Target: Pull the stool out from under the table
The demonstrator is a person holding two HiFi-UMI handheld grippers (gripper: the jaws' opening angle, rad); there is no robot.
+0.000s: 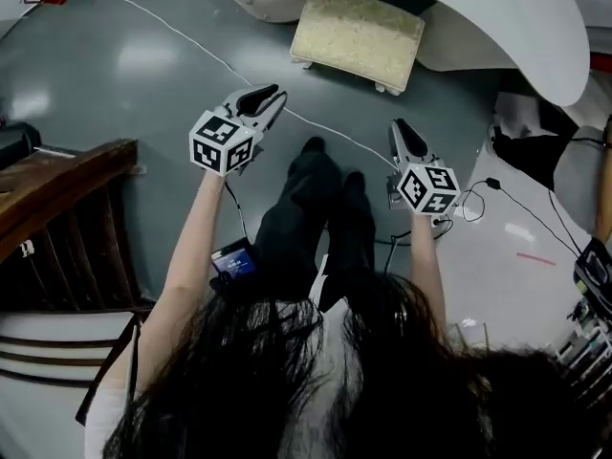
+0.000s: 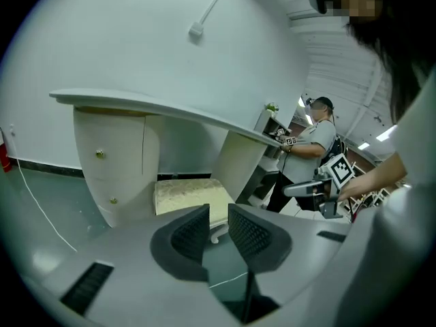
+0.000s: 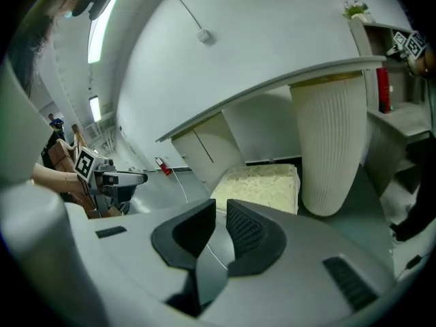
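Note:
The stool (image 1: 357,34) has a cream fuzzy cushion and white legs. It stands on the grey floor, its far part tucked under the white curved table (image 1: 516,17). My left gripper (image 1: 273,98) hovers short of the stool's left corner, shut with nothing in it. My right gripper (image 1: 400,130) hangs further back on the right, also shut and empty. In the left gripper view the stool (image 2: 187,197) lies just beyond the jaws of the left gripper (image 2: 218,229). The right gripper view shows the stool (image 3: 262,182) ahead of the right gripper (image 3: 221,227), beside the ribbed table leg (image 3: 330,142).
A dark wooden piece of furniture (image 1: 57,189) stands at my left. A white cable (image 1: 191,41) runs across the floor under the left gripper, and black cables (image 1: 516,204) lie to the right. A white cabinet pedestal (image 2: 109,162) holds up the table's left end. Another person (image 2: 310,142) stands beyond the table.

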